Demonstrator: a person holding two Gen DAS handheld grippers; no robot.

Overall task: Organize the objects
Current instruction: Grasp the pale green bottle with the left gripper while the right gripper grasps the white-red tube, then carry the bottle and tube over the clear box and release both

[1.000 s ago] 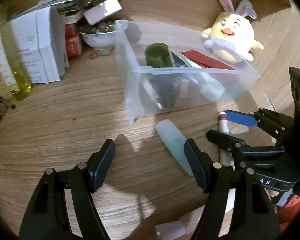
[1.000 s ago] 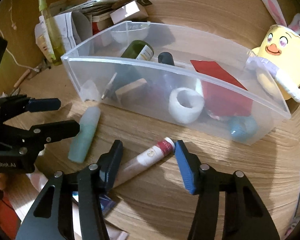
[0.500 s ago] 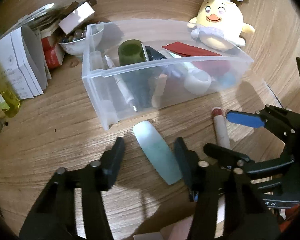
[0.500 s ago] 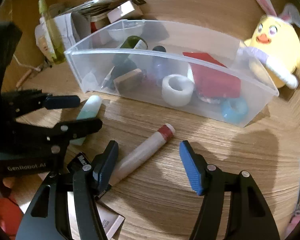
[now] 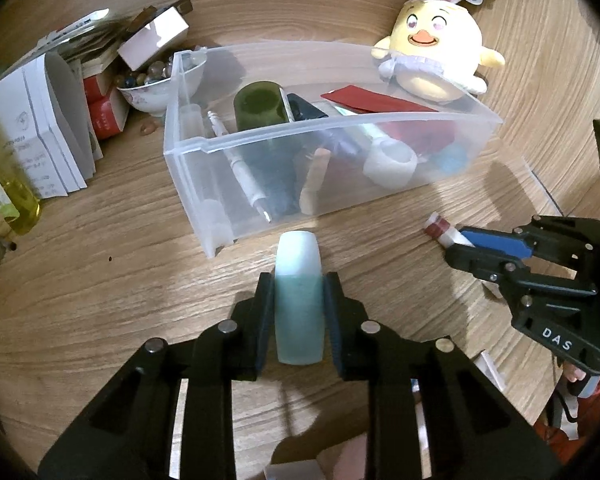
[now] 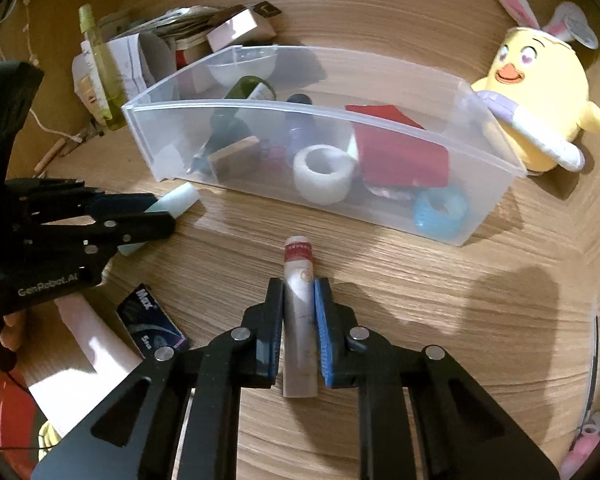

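Wooden tabletop [image 5: 100, 280], bin [image 5: 300, 128] contents blurred

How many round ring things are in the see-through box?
2. A white ring-shaped roll lies in the middle of the clear plastic box; a blue ring-shaped roll lies in its right front corner. More may be hidden under the red packet.
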